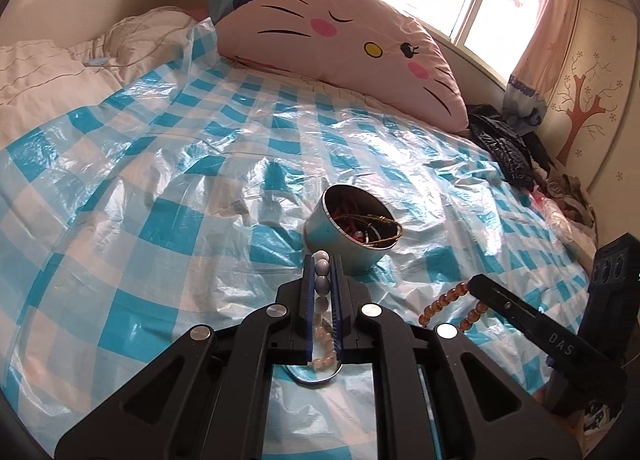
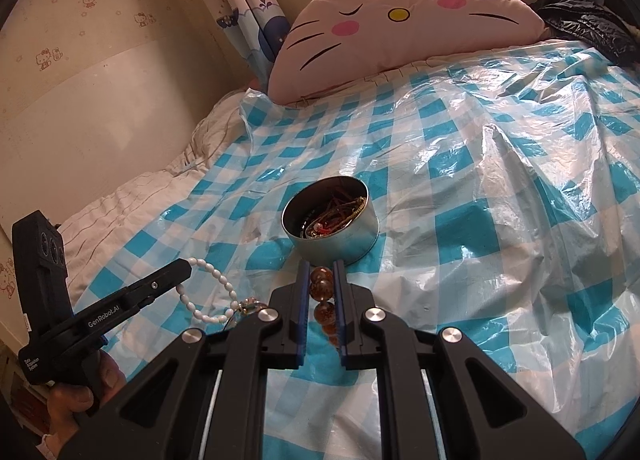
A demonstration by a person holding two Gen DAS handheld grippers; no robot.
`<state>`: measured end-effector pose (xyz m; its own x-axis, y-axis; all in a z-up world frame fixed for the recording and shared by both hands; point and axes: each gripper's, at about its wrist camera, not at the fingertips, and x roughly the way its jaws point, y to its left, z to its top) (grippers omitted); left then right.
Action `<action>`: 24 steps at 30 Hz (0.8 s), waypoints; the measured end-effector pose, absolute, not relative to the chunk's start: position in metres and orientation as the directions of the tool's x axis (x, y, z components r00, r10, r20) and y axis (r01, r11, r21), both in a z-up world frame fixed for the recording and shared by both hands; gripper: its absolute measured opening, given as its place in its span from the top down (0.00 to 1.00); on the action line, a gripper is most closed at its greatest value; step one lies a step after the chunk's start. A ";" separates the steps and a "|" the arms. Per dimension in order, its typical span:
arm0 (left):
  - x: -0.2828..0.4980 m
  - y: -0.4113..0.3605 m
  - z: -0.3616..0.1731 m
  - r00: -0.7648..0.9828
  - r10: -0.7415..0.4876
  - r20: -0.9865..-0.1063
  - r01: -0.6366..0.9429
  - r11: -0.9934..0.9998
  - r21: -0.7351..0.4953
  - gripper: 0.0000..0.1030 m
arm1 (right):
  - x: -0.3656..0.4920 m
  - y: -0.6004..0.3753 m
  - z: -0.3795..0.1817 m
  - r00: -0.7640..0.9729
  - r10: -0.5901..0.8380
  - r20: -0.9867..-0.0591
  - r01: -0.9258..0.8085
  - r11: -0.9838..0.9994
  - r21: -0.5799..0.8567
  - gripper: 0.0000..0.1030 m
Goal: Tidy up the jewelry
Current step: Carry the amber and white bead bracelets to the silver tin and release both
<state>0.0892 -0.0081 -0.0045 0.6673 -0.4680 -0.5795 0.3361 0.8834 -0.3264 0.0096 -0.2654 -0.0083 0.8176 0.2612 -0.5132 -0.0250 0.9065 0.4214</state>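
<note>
Left wrist view showed you the bed (image 1: 140, 163) first, under its blue-and-white checked plastic sheet (image 1: 400, 147), with one pink cat-face pillow (image 1: 352, 35) at the head. One round metal tin (image 1: 348, 236) sat on the sheet just beyond both tools, already holding a tangle of cords and a gold-coloured bangle.

You had two bracelets lifted, one per tool. Your left tool (image 1: 322, 272) was clamped on the white bead bracelet (image 1: 322, 284), which hung down between its fingers; your right tool (image 2: 322, 280) was pinched on the amber bead bracelet (image 2: 323, 312), its loop also dangling below.

By my reading you were at the carrying step: both pieces picked up, neither yet in the tin. The next move called for bringing one tool over the tin's open mouth, low enough for the hanging loop to settle inside the rim, then letting go, and taking turns so the tools did not crowd each other.

Count: one tin, two bracelets, two tools, one pillow.
</note>
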 end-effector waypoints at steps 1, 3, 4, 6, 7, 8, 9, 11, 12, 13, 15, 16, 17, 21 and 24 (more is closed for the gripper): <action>0.092 -0.011 0.001 0.664 -0.482 -0.572 0.352 0.876 -0.330 0.93 | 0.010 -0.267 -0.008 0.820 0.267 -0.506 -0.028 0.902 0.430 0.88; 0.099 -0.017 0.013 0.657 -0.509 -0.557 0.381 0.861 -0.338 0.93 | 0.011 -0.268 -0.006 0.825 0.271 -0.496 -0.031 0.898 0.439 0.88; 0.104 -0.021 0.018 0.649 -0.524 -0.551 0.395 0.852 -0.344 0.93 | 0.011 -0.269 -0.005 0.827 0.277 -0.489 -0.035 0.893 0.448 0.88; 0.115 -0.030 0.026 0.633 -0.552 -0.543 0.417 0.834 -0.362 0.93 | 0.012 -0.271 -0.003 0.833 0.283 -0.476 -0.040 0.888 0.458 0.88; 0.121 -0.034 0.029 0.623 -0.568 -0.538 0.424 0.823 -0.378 0.93 | 0.013 -0.272 -0.003 0.834 0.289 -0.469 -0.045 0.884 0.465 0.88; 0.126 -0.038 0.030 0.618 -0.576 -0.536 0.429 0.818 -0.385 0.93 | 0.015 -0.273 -0.003 0.836 0.295 -0.463 -0.048 0.880 0.473 0.88; 0.131 -0.044 0.031 0.609 -0.585 -0.535 0.436 0.811 -0.391 0.93 | 0.017 -0.275 -0.002 0.837 0.299 -0.458 -0.050 0.875 0.481 0.88; 0.141 -0.052 0.030 0.585 -0.613 -0.530 0.446 0.790 -0.421 0.93 | 0.023 -0.278 -0.002 0.839 0.304 -0.452 -0.050 0.870 0.491 0.88; 0.148 -0.056 0.028 0.574 -0.624 -0.530 0.447 0.781 -0.435 0.93 | 0.025 -0.280 -0.001 0.840 0.306 -0.449 -0.051 0.867 0.496 0.88; 0.155 -0.061 0.025 0.562 -0.635 -0.530 0.448 0.773 -0.449 0.93 | 0.028 -0.281 -0.001 0.841 0.308 -0.444 -0.052 0.864 0.501 0.88; 0.171 -0.070 0.016 0.544 -0.637 -0.546 0.437 0.771 -0.464 0.93 | 0.035 -0.284 0.002 0.844 0.310 -0.437 -0.055 0.861 0.505 0.88; 0.180 -0.074 0.010 0.540 -0.622 -0.567 0.420 0.783 -0.458 0.93 | 0.039 -0.285 0.004 0.845 0.312 -0.433 -0.059 0.860 0.506 0.88; 0.189 -0.077 0.003 0.531 -0.605 -0.593 0.398 0.796 -0.456 0.93 | 0.044 -0.286 0.006 0.846 0.316 -0.429 -0.062 0.859 0.509 0.88; 0.202 -0.066 -0.013 0.545 -0.541 -0.641 0.326 0.841 -0.433 0.91 | 0.068 -0.284 0.016 0.846 0.339 -0.411 -0.086 0.848 0.522 0.88; 0.194 -0.047 -0.016 0.573 -0.505 -0.645 0.308 0.862 -0.402 0.79 | 0.089 -0.276 0.028 0.845 0.373 -0.383 -0.123 0.833 0.539 0.88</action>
